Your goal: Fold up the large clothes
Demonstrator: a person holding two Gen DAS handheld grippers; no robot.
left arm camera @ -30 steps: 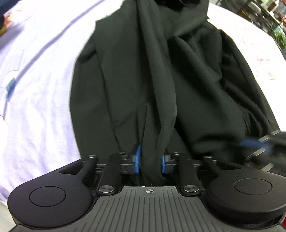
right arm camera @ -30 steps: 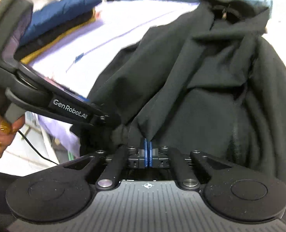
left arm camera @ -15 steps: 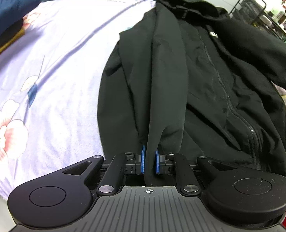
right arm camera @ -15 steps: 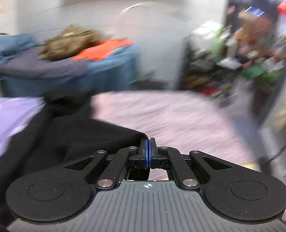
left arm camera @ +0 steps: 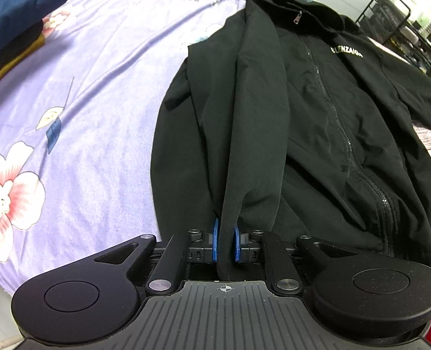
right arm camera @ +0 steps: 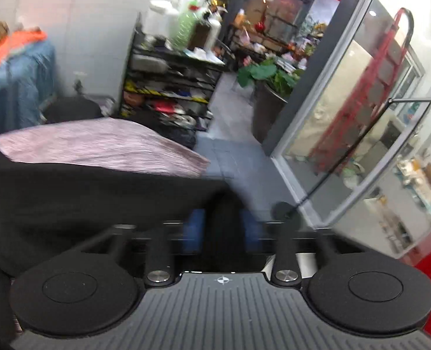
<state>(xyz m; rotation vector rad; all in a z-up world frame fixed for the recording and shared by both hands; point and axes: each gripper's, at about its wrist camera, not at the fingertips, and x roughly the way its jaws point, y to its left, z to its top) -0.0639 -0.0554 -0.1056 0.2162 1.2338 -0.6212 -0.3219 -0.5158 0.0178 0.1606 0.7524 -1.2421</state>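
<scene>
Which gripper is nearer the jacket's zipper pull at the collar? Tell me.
Left. The left gripper clamps a jacket fold below the zipper pull; the right gripper, opening, sits at the outstretched sleeve.

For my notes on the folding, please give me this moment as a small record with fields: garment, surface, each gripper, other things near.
garment: black zip jacket, front up, zipper closed, collar far from the camera
surface: purple floral sheet
left gripper: blue pads on a fold at the jacket's near hem
right gripper: jaws opening, dark fabric between them, view blurred
other things: folded navy clothes at the far left; black wire rack at the far right
</scene>
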